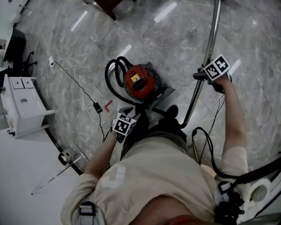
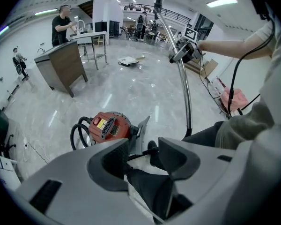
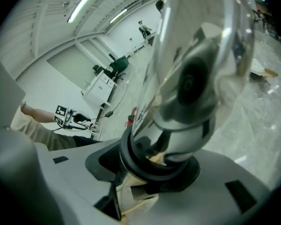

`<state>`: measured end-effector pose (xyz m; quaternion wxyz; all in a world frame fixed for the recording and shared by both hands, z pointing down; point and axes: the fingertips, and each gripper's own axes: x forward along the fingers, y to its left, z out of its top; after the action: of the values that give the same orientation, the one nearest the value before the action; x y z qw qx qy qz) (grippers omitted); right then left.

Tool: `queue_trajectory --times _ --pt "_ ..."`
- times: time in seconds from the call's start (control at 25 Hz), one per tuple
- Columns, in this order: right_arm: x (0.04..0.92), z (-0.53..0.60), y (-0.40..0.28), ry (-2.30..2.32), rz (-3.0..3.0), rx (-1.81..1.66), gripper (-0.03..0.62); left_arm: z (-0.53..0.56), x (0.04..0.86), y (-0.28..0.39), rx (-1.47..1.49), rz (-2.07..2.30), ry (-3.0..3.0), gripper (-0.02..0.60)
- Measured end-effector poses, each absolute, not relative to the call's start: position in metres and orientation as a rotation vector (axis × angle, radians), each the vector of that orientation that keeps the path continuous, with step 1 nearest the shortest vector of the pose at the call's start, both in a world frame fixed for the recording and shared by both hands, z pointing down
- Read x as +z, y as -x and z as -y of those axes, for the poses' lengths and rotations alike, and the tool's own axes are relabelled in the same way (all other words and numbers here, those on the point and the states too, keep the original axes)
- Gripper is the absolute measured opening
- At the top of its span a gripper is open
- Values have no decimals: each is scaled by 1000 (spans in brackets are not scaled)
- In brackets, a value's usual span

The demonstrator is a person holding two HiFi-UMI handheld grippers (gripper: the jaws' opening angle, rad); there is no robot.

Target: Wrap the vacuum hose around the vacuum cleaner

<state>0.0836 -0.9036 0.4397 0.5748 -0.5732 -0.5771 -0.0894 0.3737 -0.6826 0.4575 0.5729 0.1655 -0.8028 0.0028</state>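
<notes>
Holds the left tool point(image 2: 143, 154) low beside the thigh, pointed steeply down, jaws apart and clamping nothing. Something dark low between them, too unclear to name.

Grips the chrome wand point(image 1: 210, 36) in the right tool point(image 3: 154, 168), arm stretched out to the right, jaws clenched on a black collar around the tube. Wand slanting from near the feet up and away past that tool.

Stands just behind the red vacuum cleaner point(image 1: 139, 81), set on the grey marble floor point(image 1: 178, 32) right in front of the shoes. Black hose point(image 1: 107, 78) arcing round the cleaner's left side in the head view, with a gap between it and the red body along most of the curve, and not wound tight against the machine.

Farther left on the floor, a thin black cable point(image 1: 79, 86) trailing past the cleaner, well apart from it. Beyond that, a white cabinet point(image 1: 23, 104) near the wall.

Far off in the left gripper view, a dark wooden unit point(image 2: 61, 64), and behind it a person point(image 2: 62, 25) standing at a metal bench.
</notes>
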Motion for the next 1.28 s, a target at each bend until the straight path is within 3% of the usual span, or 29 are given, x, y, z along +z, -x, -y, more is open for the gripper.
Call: queue_trajectory --times 0.4,0.84,1.28 --pt "488 861 -124 1232 1195 -547 193 617 490 -399 -137 1887 -379 204" --pt "513 796 -164 1098 1094 -644 193 520 513 -412 -142 1850 -487 202" --pt "538 774 -116 1220 1019 -822 193 526 501 -383 -176 1843 -399 204"
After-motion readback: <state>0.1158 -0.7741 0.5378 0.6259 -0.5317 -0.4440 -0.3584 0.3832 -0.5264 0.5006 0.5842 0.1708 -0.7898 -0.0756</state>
